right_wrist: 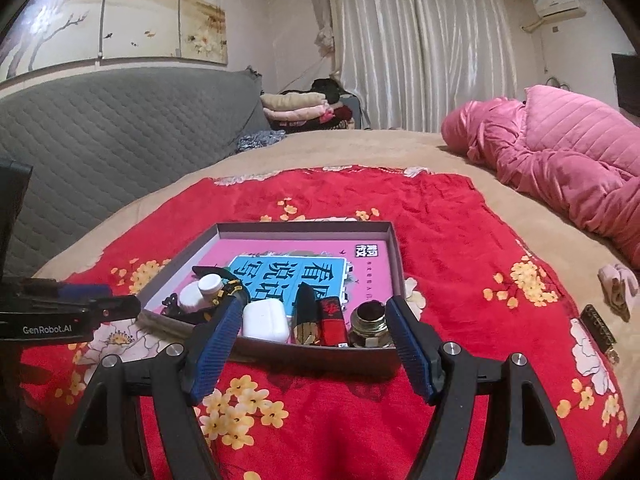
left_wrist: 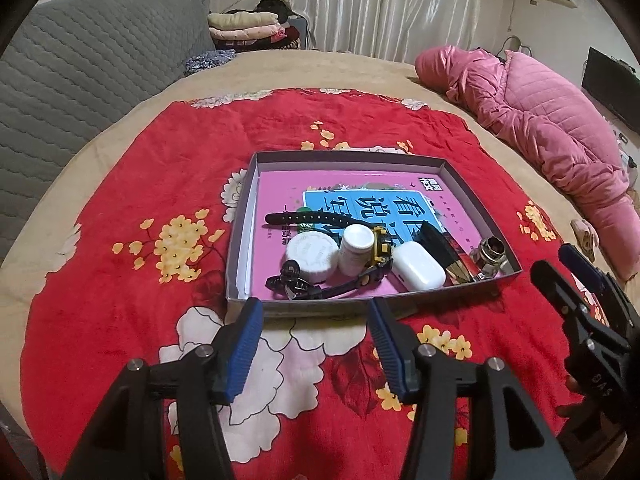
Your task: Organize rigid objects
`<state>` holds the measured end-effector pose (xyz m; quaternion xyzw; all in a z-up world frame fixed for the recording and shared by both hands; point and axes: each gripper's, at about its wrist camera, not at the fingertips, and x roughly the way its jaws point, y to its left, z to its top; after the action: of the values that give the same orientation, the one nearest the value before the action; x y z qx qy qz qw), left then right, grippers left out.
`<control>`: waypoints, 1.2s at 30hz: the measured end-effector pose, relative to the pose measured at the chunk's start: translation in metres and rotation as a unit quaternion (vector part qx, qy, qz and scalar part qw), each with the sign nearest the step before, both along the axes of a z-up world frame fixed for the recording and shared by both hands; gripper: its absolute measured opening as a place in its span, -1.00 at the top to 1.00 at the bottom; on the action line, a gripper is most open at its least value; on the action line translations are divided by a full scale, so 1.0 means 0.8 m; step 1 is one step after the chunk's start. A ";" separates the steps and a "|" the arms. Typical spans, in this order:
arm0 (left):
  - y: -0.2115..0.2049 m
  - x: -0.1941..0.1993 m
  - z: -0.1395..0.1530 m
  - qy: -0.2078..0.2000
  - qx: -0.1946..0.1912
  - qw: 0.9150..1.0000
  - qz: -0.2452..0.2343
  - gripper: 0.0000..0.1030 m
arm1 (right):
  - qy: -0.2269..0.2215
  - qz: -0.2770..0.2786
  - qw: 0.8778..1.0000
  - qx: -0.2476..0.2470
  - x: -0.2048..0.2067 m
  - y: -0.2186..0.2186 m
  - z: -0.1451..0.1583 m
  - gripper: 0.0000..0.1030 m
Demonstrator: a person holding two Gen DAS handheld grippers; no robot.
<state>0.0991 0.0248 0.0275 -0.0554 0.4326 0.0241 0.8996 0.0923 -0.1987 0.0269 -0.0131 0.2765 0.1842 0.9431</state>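
Bedroom around our work

We see a pink quilted coat (left_wrist: 532, 120) far right, folded clothes (right_wrist: 298, 108) far left, perhaps blankets.

We see the far half of the shallow grey cardboard box (left_wrist: 466, 196) holding only the flat pink-and-blue book (left_wrist: 320, 188), so a gripper could come down there freely. The near half is crowded: a black watch strap (left_wrist: 312, 216), two white round plastic bottles (left_wrist: 332, 252), a white rounded earbud case (left_wrist: 418, 266), a black-and-gold folded fan (left_wrist: 442, 250) and a metal threaded fitting (left_wrist: 490, 252) stand close together, almost touching. On the red floral blanket (left_wrist: 160, 168) around the box we find open passage on every side.
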 end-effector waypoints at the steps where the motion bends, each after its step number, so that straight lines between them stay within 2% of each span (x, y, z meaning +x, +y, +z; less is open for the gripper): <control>1: -0.001 0.000 0.000 -0.001 0.000 1.000 0.001 -0.05 | 0.000 -0.001 1.000 0.001 -0.001 -0.001 0.001 -0.46; 12: 0.000 -0.003 -0.011 -0.002 0.027 0.999 0.023 -0.05 | -0.008 0.003 1.000 -0.002 -0.006 0.003 0.005 -0.47; 25: -0.009 -0.010 -0.023 0.003 0.030 0.999 0.023 -0.06 | 0.014 0.024 0.999 -0.023 -0.018 0.027 -0.010 -0.47; 36: -0.019 -0.022 -0.020 -0.004 0.040 0.999 0.028 -0.06 | 0.012 0.013 0.999 -0.028 -0.034 0.028 -0.007 -0.47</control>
<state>0.0812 0.0097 0.0114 -0.0313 0.4255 0.0660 0.9020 0.0648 -0.1764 0.0216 -0.0408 0.2926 0.1888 0.9365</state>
